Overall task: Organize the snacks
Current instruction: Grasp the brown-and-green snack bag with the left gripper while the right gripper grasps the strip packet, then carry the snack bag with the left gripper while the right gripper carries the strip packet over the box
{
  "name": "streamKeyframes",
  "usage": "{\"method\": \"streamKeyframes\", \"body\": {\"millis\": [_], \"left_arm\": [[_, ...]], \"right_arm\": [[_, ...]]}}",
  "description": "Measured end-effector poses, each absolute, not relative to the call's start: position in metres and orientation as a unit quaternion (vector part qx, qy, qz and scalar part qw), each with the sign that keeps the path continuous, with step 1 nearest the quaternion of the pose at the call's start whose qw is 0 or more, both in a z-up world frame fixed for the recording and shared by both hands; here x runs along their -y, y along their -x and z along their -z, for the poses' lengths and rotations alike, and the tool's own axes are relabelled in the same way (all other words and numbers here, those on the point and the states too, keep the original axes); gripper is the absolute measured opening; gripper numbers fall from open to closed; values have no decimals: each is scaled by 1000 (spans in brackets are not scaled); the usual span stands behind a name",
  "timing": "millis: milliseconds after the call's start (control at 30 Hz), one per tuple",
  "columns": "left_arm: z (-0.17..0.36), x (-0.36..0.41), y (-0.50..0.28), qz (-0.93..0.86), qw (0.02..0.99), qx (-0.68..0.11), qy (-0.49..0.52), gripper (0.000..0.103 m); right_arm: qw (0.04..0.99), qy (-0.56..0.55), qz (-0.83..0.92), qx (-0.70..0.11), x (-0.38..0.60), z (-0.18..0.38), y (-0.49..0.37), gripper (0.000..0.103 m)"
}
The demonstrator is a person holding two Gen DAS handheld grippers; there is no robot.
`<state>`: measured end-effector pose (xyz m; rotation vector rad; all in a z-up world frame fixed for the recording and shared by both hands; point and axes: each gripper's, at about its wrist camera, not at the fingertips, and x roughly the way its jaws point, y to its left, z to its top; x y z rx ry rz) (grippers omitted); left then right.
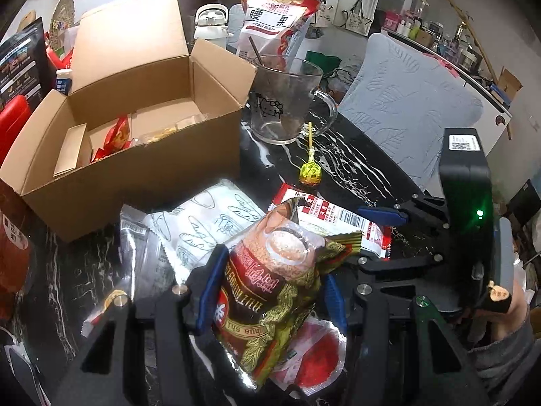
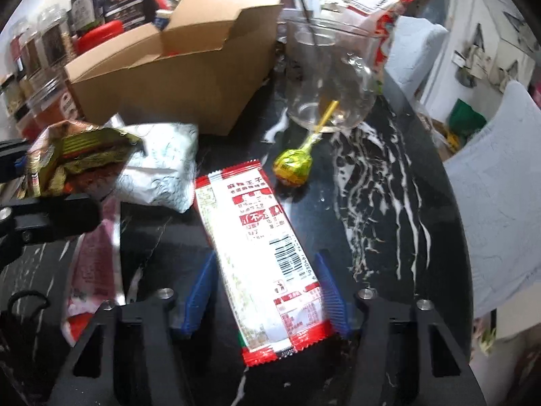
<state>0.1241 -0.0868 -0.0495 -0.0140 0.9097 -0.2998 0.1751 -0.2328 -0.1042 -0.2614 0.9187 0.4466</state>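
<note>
My left gripper (image 1: 270, 291) is shut on a brown and gold snack packet (image 1: 270, 297), held above the black marble table; the packet also shows in the right wrist view (image 2: 77, 155). An open cardboard box (image 1: 135, 128) with a few snacks inside stands at the left. My right gripper (image 2: 267, 291) is open, its blue fingers on either side of a long red and white snack packet (image 2: 263, 253) lying flat on the table. That packet also shows in the left wrist view (image 1: 338, 216). A green lollipop (image 2: 294, 165) lies beyond it.
A glass mug (image 1: 287, 101) with a spoon stands beside the box, a cashew bag (image 1: 270, 23) behind it. A white bread packet (image 1: 203, 223) and a red and white packet (image 2: 91, 264) lie on the table. Jars (image 2: 40, 67) line the far left. A grey chair (image 1: 405, 108) stands at the right.
</note>
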Motion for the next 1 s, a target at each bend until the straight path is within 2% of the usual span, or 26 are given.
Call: {"method": "streamKeyframes", "body": {"millis": [233,1000], "left_arm": [[50,80,-116,138,889,-436,13,52],[27,51,-43,122,908,-401,20,52]], "right_arm": [[872,96,-193,-439,237,101,-162,47],[898,-5,-174,-403,250,62,-69,47]]}}
